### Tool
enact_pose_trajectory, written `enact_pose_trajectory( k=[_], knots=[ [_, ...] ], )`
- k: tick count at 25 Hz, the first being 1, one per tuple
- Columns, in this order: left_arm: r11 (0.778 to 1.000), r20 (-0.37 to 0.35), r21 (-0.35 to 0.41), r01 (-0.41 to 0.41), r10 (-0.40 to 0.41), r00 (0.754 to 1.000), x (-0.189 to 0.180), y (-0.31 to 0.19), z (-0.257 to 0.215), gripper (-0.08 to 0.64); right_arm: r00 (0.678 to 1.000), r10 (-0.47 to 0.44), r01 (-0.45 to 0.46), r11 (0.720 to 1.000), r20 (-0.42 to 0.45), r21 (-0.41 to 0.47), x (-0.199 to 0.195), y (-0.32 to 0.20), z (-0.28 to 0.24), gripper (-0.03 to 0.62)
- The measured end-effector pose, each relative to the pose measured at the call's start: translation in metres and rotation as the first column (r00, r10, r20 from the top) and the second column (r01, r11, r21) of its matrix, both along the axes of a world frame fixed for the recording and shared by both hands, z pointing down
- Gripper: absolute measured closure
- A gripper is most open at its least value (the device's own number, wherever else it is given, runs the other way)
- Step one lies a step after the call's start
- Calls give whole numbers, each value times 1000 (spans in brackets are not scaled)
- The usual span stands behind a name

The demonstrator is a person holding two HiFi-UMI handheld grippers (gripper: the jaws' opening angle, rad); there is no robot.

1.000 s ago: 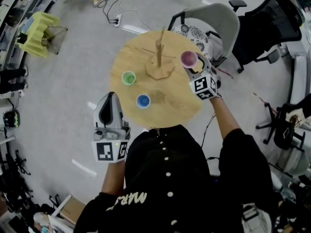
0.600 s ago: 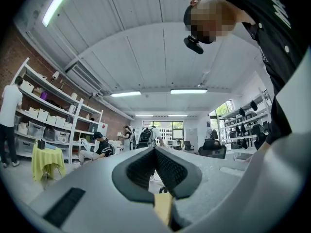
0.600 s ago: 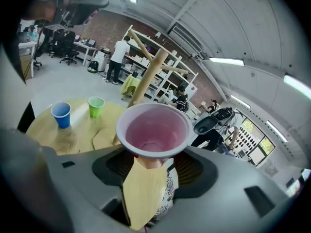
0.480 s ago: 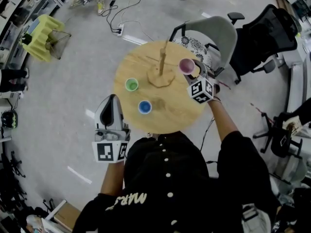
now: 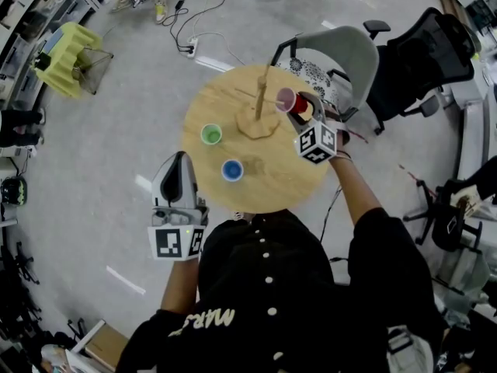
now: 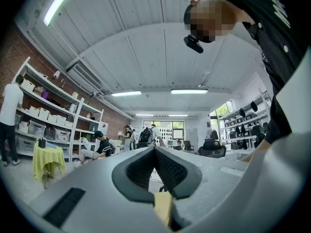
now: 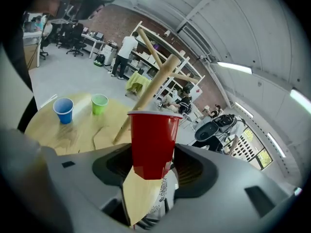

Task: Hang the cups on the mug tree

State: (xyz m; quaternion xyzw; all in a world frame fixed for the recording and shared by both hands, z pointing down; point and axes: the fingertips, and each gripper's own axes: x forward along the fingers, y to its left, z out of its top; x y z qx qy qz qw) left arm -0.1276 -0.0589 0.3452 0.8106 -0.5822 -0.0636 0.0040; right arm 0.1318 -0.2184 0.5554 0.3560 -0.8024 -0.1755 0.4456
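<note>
Right gripper (image 5: 301, 109) is squeezing the bottom of the red cup (image 5: 289, 101) between its two jaws. It holds the cup up in the air, tipped on its side, with the open mouth turned to the mug tree (image 5: 259, 107) just beside it. I think the tricky part is getting the mouth over one of the thin pegs. If the rim bumps the tall post or a peg, the light tree could wobble or fall over. A hard squeeze could crush the thin cup, and a soft one could let it slip down onto the round table (image 5: 289, 179). The other pegs stick out close by and could catch the cup. The green cup (image 5: 210, 135) and the blue cup (image 5: 231, 169) stand on the table, well apart from the tree and not in the way. The left gripper (image 5: 178, 160) waits near the table edge with its jaws closed on nothing. A grey chair (image 5: 342, 49) stands behind the table
</note>
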Motion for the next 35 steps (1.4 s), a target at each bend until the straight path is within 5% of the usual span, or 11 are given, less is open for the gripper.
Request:
enact_pose_trajectory(
  k=[15, 23, 35],
  knots=[
    [999, -12, -13, 47, -47, 999, -22, 12, 7, 566, 962, -176, 188, 981, -208, 39, -43, 7, 11, 331],
    [998, -13, -27, 61, -62, 998, -23, 17, 13, 566, 888, -262, 332, 934, -377, 132, -49, 13, 10, 330],
    [998, -12, -33, 62, -62, 998, -22, 20, 15, 566, 890, -313, 374, 917, -333, 140, -67, 30, 9, 298]
  ],
)
